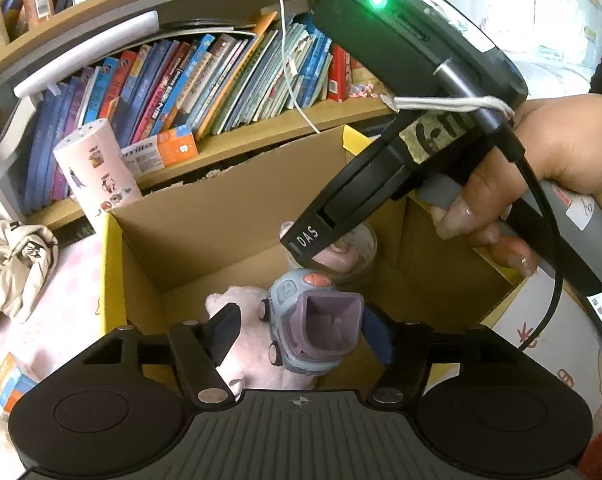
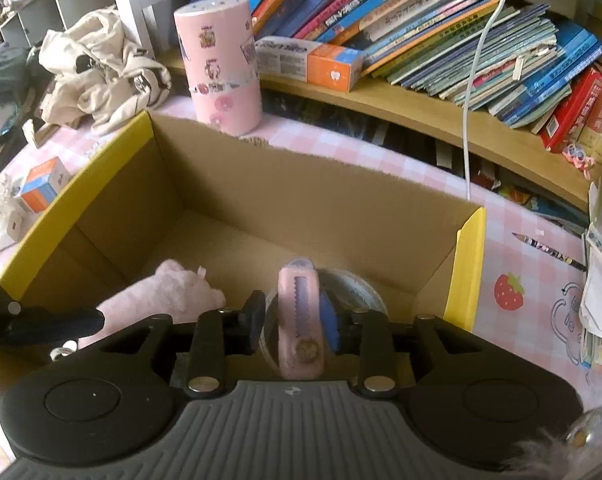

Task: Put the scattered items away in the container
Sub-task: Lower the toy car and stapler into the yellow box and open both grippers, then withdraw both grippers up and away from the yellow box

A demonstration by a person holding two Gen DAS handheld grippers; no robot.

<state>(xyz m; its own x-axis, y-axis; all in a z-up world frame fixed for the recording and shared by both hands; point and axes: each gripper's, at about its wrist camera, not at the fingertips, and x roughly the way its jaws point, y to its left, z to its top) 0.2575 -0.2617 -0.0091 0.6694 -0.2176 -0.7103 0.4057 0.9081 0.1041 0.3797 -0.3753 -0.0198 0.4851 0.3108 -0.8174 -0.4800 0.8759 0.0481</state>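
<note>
Plastic toy car (image 1: 305,320): light, rigid, above box (image 1: 113,264); left claw (image 1: 301,334) open around it (grip flanks).

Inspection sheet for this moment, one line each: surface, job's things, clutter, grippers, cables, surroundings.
Surface: pink checked tablecloth, crowded.
Job's things: open cardboard box holding a pink plush toy; toy car and tape dispenser are over the box.
Clutter: pink cylinder, small orange-blue carton, crumpled cloth and pencil, all outside the box.
Grippers: left gripper open, with the toy car between its fingers; right gripper around the tape dispenser, grip unclear.
Cables: white cable hanging behind the box; black cable on the right gripper.
Surroundings: bookshelf packed with books.
</note>
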